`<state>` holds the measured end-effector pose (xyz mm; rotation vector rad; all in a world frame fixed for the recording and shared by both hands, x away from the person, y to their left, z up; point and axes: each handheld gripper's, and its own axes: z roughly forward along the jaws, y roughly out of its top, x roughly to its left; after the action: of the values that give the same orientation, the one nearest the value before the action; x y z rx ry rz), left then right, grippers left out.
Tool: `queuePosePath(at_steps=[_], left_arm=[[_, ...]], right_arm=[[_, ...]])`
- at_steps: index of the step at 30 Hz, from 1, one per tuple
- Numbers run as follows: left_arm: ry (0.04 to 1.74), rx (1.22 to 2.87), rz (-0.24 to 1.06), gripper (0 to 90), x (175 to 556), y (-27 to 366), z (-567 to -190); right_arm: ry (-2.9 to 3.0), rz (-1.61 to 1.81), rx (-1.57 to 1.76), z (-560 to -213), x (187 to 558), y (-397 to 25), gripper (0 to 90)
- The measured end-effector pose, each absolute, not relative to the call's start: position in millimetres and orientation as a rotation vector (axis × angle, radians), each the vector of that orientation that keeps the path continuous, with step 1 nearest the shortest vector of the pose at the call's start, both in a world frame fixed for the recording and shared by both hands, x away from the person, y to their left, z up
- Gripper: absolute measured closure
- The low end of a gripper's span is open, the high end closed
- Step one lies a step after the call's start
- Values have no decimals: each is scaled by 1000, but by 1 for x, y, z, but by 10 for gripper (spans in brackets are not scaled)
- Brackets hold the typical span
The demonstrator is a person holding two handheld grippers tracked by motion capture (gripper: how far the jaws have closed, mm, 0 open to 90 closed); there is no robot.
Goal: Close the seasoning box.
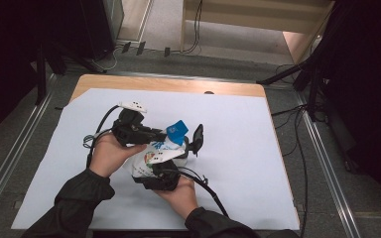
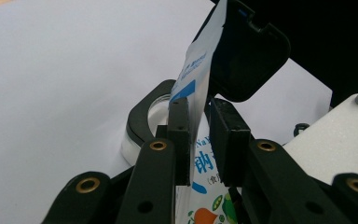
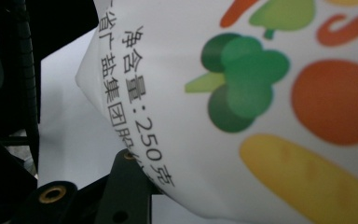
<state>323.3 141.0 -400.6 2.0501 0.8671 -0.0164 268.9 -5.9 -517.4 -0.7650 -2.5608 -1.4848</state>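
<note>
Both hand-held grippers (left (image 2: 199,140), right (image 1: 161,173)) clamp the salt bag (image 1: 151,156) mid-sheet, open white paper (image 1: 238,148) all around.

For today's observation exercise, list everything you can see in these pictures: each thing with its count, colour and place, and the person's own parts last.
Pouch: one, white with blue top and printed vegetables, held above the sheet between both grippers.
Ring-shaped holder: one, black with white inside, on the sheet behind the pouch.
Sheet: one, white, covering the table.
Table: one, wooden, far edge bare.
Cables: several, black, on the floor at right.
Left gripper: one, black, shut on the pouch's top.
Right gripper: one, black, at the pouch's base.
Hands: two, dark sleeves.
</note>
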Motion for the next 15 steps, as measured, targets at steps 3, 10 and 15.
queuePosePath(at_steps=[3,10,15], left_arm=[[868,2042,-25,793,326,141,-403],[860,2024,-56,793,333,141,-407],[857,2023,-70,819,336,142,-409]], right_arm=[[-2574,-1480,-755,-520,269,-7,668],[-2598,-1453,-764,-526,268,-9,668],[-2607,-1435,-776,-529,268,-11,667]])
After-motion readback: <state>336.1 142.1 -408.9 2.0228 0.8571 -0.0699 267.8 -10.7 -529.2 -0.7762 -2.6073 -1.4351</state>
